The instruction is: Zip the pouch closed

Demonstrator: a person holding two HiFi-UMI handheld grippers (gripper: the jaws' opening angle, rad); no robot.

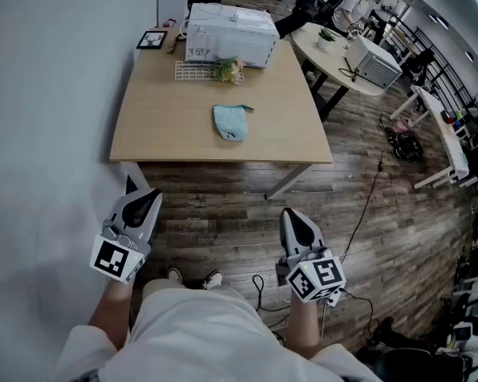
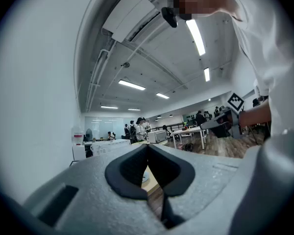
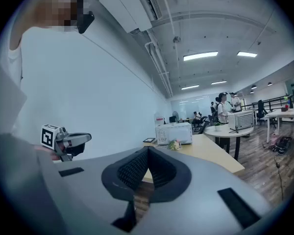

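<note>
The left gripper (image 1: 146, 200) and the right gripper (image 1: 293, 220) are held low in front of the person, over the wooden floor (image 1: 223, 213). Each has its jaws pressed together with nothing between them. The light blue pouch (image 1: 231, 122) lies flat on the table (image 1: 159, 126) ahead, well apart from both grippers and roughly midway between them sideways. Beyond the pouch stand a wire rack (image 1: 193, 71), a bunch of flowers (image 1: 228, 71) and a white appliance (image 1: 231, 34).

We see a microwave (image 1: 231, 35) at the table's (image 1: 167, 126) far edge. Before it lies a rack (image 1: 193, 71), flowers (image 1: 228, 71) at its end.
</note>
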